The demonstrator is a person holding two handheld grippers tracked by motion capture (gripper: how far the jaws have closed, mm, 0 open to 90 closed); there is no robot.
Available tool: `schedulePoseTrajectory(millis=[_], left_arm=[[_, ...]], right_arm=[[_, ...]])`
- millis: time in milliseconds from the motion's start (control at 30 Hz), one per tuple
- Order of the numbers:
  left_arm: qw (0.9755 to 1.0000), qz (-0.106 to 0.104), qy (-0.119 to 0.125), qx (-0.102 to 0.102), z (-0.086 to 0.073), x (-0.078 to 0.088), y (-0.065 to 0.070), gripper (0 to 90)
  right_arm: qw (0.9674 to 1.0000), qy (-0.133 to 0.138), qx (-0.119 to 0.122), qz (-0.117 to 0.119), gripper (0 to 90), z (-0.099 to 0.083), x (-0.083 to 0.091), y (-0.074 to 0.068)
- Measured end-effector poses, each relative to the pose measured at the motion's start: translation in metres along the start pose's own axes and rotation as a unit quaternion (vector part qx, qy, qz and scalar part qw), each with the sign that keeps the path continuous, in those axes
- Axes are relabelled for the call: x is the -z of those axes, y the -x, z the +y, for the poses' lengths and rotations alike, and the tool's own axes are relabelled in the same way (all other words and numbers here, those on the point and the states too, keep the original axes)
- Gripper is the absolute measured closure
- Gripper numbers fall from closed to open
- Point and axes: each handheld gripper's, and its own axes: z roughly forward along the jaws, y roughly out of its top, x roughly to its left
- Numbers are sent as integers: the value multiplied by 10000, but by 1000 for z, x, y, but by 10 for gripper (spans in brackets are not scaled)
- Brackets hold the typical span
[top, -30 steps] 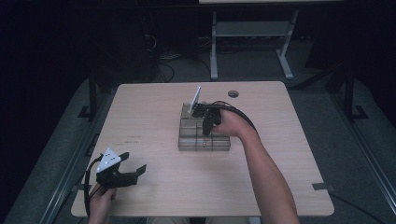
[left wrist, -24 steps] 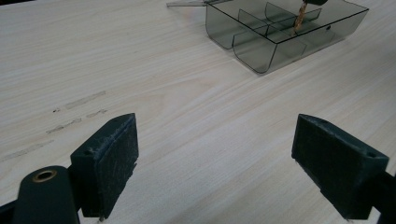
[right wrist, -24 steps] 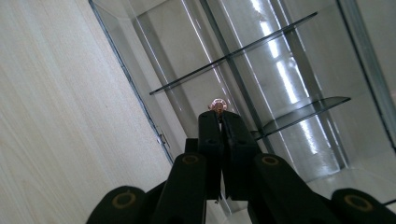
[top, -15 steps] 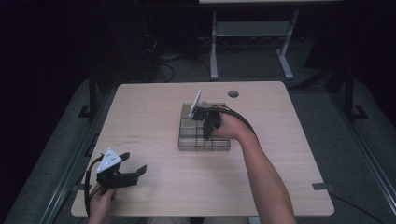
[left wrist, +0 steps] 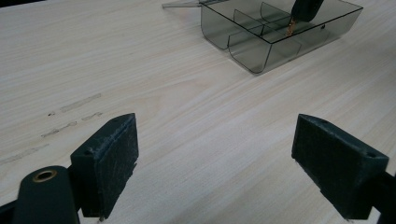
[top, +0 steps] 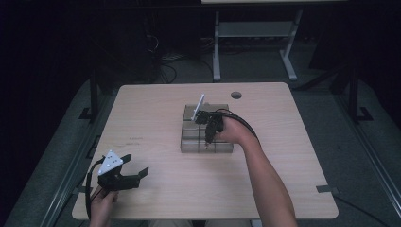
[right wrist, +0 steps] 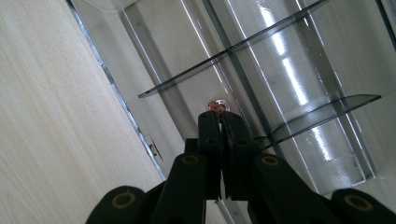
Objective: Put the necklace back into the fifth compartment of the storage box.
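A clear plastic compartment box (top: 187,147) sits mid-table with its lid (top: 200,103) standing open at the far side. My right gripper (top: 207,140) points down into it, jaws shut on a small copper-coloured part (right wrist: 218,106) at their tips (right wrist: 219,116), just above a compartment floor beside a divider (right wrist: 187,74). The left gripper view shows that part (left wrist: 290,27) hanging over the box (left wrist: 243,46). My left gripper (top: 136,164) rests near the table's front left corner. It is open, with bare wood between its pads (left wrist: 112,158).
The wooden table (top: 283,179) has a round cable hole (top: 236,95) at the far side. Faint marks (left wrist: 74,105) lie on the wood ahead of the left gripper. A white metal frame (top: 255,33) stands on the dark floor beyond the table.
My right gripper has shifted slightly toward the near side of the box, still shut on the small part. The left gripper has stayed where it was.
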Motion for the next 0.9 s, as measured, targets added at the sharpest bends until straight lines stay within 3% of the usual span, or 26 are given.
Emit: schedulePoseTrajectory(millis=[333, 900], left_arm=[[10000, -9, 1, -21, 0, 0, 0, 143], [10000, -18, 0, -13, 0, -1, 1, 143]], right_arm=[[10000, -8, 9, -37, 867, 0, -1, 0], [9999, 94, 72, 4, 777, -5, 7, -2]])
